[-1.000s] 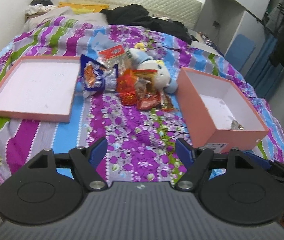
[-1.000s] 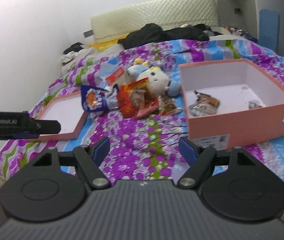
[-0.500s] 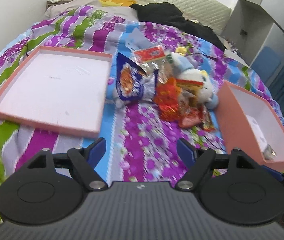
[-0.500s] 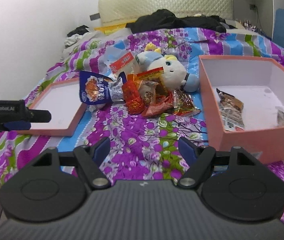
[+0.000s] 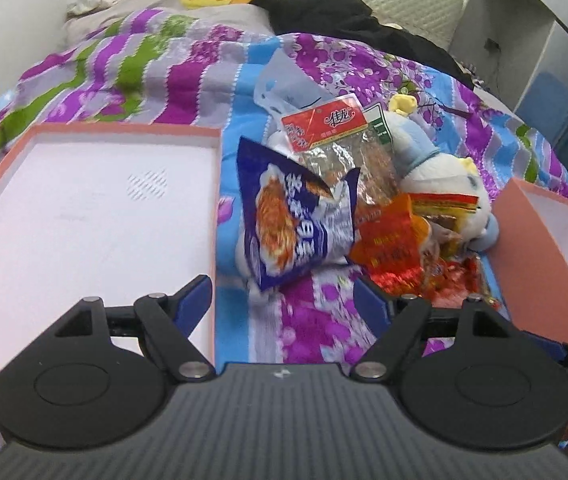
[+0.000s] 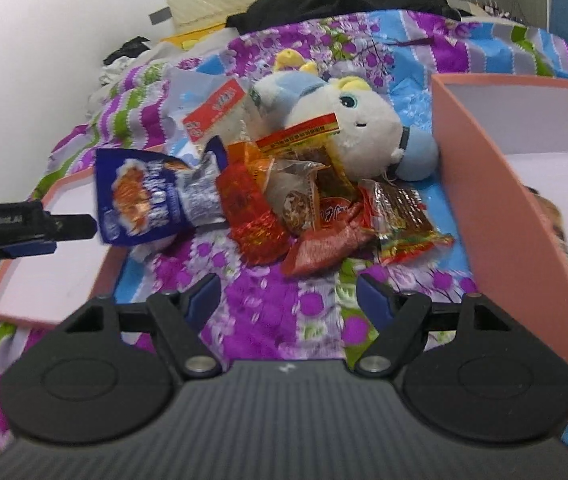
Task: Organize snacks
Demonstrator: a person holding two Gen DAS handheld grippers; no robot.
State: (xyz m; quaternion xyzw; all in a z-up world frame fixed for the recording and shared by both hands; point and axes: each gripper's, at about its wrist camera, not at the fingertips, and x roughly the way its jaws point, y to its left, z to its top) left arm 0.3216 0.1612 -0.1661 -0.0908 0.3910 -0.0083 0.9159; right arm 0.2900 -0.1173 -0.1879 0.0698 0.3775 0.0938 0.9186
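Snacks (image 6: 308, 204) lie heaped on the bed's floral cover (image 6: 268, 304), between a shallow pink lid (image 5: 96, 208) and a deeper pink box (image 6: 496, 184). A blue packet (image 5: 296, 228) leans at the lid side of the heap; a plush toy (image 6: 360, 136) rests behind it. The left gripper (image 5: 284, 294) and right gripper (image 6: 288, 290) both hover in front of the heap, fingers spread wide, with nothing between them.

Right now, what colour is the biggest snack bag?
Dark blue snack bag, orange food picture; clearest in left wrist view.
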